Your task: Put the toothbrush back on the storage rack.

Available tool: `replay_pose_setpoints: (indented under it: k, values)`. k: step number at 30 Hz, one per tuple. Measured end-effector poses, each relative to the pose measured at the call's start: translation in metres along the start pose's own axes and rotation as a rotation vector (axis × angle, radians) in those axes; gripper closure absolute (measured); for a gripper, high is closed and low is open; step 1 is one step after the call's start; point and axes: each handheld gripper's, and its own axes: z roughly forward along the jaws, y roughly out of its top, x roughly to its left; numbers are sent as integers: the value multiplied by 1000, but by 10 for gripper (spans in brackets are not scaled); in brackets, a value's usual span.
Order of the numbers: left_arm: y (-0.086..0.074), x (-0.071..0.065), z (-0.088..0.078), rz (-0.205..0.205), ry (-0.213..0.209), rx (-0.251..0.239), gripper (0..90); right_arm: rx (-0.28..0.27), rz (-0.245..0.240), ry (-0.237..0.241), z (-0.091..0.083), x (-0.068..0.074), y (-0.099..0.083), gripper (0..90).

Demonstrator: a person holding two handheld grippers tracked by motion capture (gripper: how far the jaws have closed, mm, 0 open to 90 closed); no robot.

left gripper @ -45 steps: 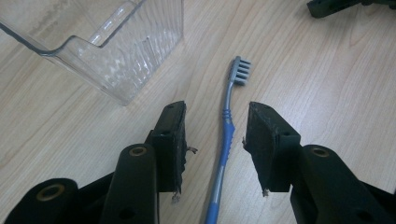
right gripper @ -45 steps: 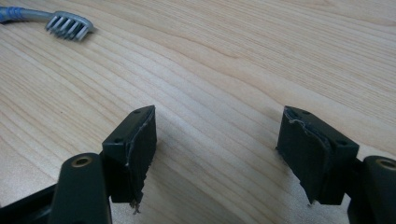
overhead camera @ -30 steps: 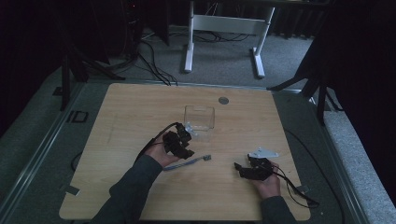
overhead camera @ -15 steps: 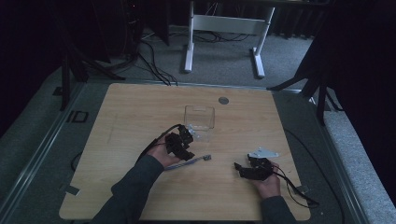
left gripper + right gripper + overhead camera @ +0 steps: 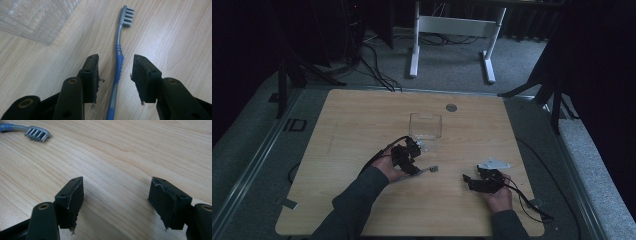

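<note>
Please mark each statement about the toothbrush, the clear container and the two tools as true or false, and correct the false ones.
1. The toothbrush lies flat on the table. True.
2. The left tool is clamped on the toothbrush handle. False: its jaws stand open on either side of the handle, with gaps visible.
3. The clear container lies beyond the left tool, farther from the person. True.
4. The right tool holds the toothbrush head. False: its jaws are open over bare wood, and the brush head lies apart from them.
5. The toothbrush stands inside the container. False: it lies on the table outside it.
</note>
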Motion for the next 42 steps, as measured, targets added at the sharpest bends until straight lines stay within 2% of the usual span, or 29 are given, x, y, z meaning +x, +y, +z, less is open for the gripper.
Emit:
replay_pose_setpoints:
  k: [18,42]
  values:
    - [1,-1,11,10,-9,68,582,1,0,1,0,0,0,279]
    - [1,-2,21,20,-17,134,609,1,1,1,0,0,0,279]
